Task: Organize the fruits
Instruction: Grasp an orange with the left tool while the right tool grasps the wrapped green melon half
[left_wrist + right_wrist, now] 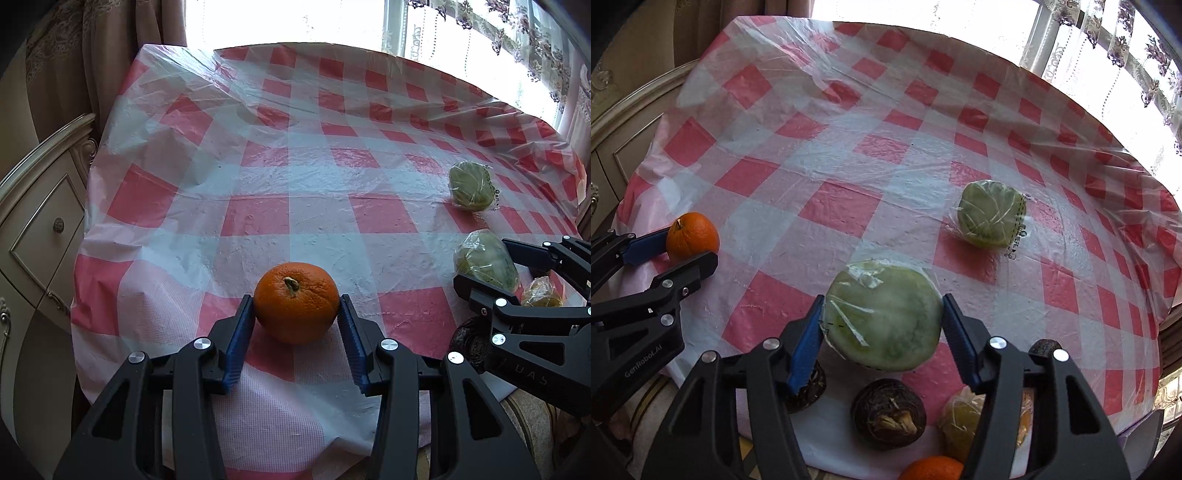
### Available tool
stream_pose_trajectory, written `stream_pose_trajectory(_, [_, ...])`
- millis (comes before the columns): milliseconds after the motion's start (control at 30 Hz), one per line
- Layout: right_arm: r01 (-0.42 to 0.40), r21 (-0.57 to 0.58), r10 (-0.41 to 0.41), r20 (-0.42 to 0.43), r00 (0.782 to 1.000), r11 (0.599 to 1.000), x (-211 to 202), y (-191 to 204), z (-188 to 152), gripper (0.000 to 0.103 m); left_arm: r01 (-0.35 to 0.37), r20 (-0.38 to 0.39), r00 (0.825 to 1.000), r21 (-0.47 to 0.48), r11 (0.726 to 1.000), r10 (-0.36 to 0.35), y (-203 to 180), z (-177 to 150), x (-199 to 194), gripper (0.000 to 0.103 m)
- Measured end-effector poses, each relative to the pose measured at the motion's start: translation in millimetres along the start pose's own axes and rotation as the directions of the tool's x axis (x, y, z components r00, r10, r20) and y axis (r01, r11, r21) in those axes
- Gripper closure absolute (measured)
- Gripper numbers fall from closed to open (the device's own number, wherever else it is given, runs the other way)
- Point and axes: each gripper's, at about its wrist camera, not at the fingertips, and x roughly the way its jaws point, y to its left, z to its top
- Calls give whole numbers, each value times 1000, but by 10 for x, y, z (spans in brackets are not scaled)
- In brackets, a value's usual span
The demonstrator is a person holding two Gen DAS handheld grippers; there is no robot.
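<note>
Altogether two oranges [692, 236], two wrapped green fruits [882, 317], three dark bulbs [888, 413].

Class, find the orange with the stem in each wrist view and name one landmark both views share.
Left wrist: the orange sits low centre, between the left claw's fingers.
Right wrist: the orange sits at the far left edge.
Shared landmark: the far wrapped green fruit.
</note>
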Motion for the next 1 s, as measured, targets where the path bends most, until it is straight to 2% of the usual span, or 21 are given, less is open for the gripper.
stream_pose_trajectory(167, [-100, 91, 97, 40, 994, 991, -82, -205, -43, 42, 8, 18, 1000, -14, 1000, -8, 16, 19, -61, 59])
stream_pose_trajectory(367, [-150, 152, 138, 86, 987, 977, -217, -385, -80, 42, 17, 41, 999, -3, 1000, -17, -44, 33, -154, 59])
stream_pose_trajectory(633, [-161, 197, 140, 116, 983, 967, -409, -610, -174, 42, 60, 71, 996, 16, 998, -61, -176, 88, -310, 59])
stream_pose_trajectory(1000, [-134, 257, 102, 137, 985, 957, -660, -1013, -430, 42, 121, 85, 988, 110, 987, -130, -664, 134, -448, 59])
